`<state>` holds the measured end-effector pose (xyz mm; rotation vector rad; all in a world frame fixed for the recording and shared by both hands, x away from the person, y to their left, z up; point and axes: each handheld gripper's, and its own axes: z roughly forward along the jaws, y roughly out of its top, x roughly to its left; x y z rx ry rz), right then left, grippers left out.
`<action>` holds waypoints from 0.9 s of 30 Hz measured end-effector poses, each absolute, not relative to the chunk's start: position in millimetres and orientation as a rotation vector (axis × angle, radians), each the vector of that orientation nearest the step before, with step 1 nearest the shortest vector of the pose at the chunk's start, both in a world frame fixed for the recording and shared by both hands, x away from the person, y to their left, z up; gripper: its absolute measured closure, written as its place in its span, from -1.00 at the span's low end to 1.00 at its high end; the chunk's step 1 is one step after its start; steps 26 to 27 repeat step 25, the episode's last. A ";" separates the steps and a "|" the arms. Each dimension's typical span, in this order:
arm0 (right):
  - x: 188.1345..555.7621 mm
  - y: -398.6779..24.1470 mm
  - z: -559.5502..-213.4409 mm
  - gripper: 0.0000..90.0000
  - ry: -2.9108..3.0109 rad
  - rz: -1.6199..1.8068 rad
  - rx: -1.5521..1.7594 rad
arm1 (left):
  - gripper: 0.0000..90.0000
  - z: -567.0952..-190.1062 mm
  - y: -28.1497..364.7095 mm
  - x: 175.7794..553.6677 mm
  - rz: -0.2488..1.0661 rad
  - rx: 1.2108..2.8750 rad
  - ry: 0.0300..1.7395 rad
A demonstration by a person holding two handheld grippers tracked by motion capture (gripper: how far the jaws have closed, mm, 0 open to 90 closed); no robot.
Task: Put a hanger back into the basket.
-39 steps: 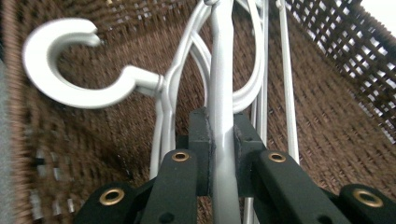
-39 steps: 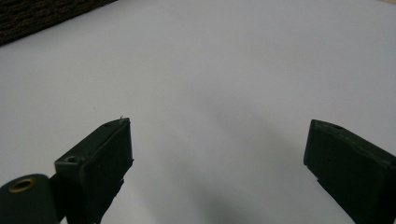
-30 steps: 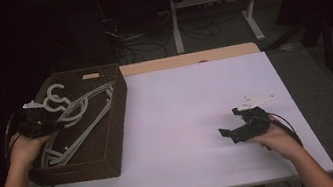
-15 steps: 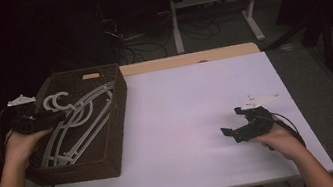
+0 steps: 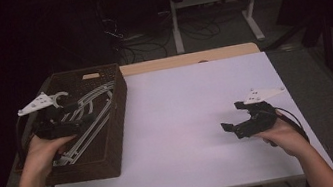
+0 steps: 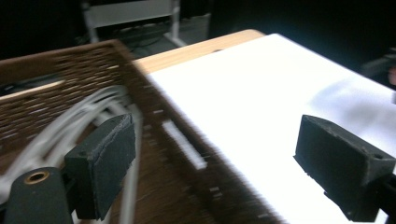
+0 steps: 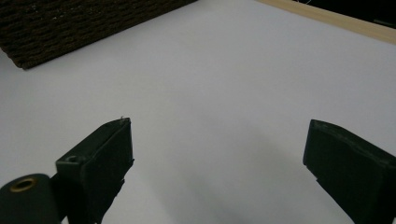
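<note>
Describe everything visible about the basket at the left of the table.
The basket is a dark brown, woven, rectangular box with an open top, standing upright at the table's left edge, beside the white sheet. Several white hangers lie flat inside, overlapping. A small pale label sits on its far rim. The left gripper hangs over its opening, jaws open with nothing between them.

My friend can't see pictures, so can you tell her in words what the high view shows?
A person holds a gripper in each hand at a white table. The left gripper hangs open above a brown woven basket of white hangers, its jaws just opened and empty. The right gripper hovers open over the bare tabletop.
</note>
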<state>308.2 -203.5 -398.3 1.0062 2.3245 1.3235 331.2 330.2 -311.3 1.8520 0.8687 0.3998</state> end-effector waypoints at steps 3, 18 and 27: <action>307.5 -203.8 -391.7 -0.83 2.321 1.330 0.997 | -0.83 -314.1 316.6 325.6 0.374 1.860 0.826; 307.4 -207.7 -345.0 -0.94 2.268 1.438 0.942 | -1.00 -338.2 288.2 315.5 0.319 1.892 0.722; 307.4 -205.3 -348.9 -0.94 2.274 1.438 0.941 | -0.99 -337.2 288.9 313.1 0.324 1.883 0.717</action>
